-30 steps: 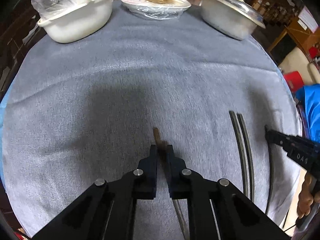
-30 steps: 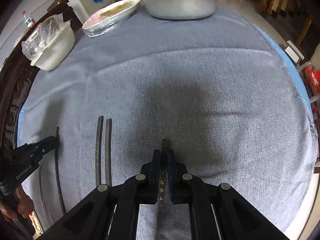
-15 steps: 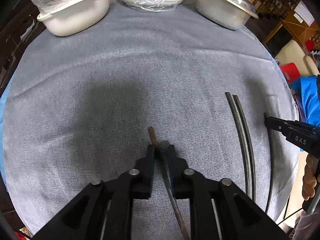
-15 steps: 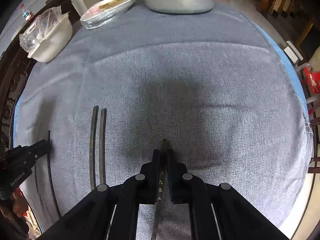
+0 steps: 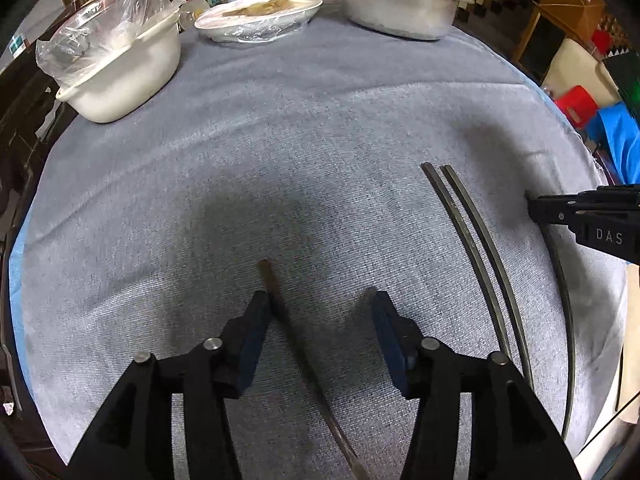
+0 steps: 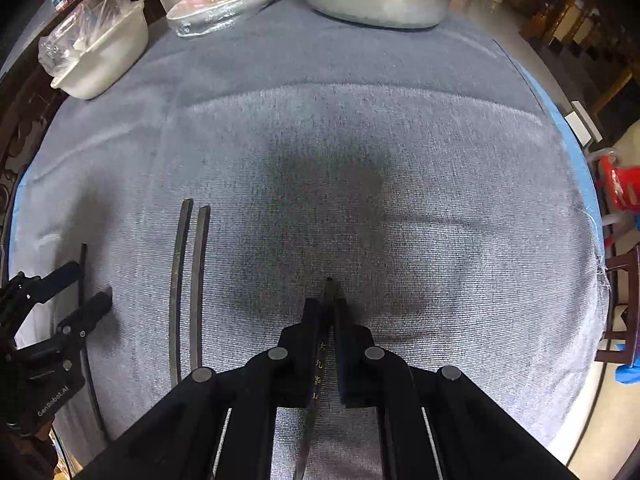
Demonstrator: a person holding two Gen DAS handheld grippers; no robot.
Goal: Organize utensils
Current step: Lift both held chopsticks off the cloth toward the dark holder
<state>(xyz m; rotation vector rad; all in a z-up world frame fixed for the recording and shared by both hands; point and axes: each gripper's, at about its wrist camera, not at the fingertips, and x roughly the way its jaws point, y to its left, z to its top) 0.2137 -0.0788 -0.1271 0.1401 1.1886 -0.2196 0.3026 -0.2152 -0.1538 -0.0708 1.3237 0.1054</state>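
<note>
- Left wrist view: the left gripper (image 5: 320, 312) hangs low over the grey cloth (image 5: 304, 152) with its jaws spread wide. A brownish chopstick (image 5: 280, 304) lies on the cloth between them, its shaft close against the left finger and well clear of the right one.
- To the right of that stick lies a dark pair (image 5: 476, 248), side by side and nearly touching. Just beyond the pair, the right gripper (image 5: 536, 208) comes in from the cloth's edge, with a thin dark stick (image 5: 564, 300) running back beneath it.
- A white tub (image 5: 128, 76), a wrapped plate (image 5: 260, 16) and a lidded pot (image 5: 396, 4) stand well beyond the pair, at the far rim.
- Right wrist view: the right gripper (image 6: 329, 304) is pinched on a lettered chopstick (image 6: 319, 364), whose tip pokes out ahead of the fingers.
- Left of it lies the pair (image 6: 188, 284); further left, the left gripper (image 6: 86, 284) stands open astride its stick (image 6: 83, 264).
- I'd judge the step is laying singles down to match the pair. To do it well, lower the held stick parallel to the pair, tip level with theirs, and open only once it rests flat so it won't roll.
</note>
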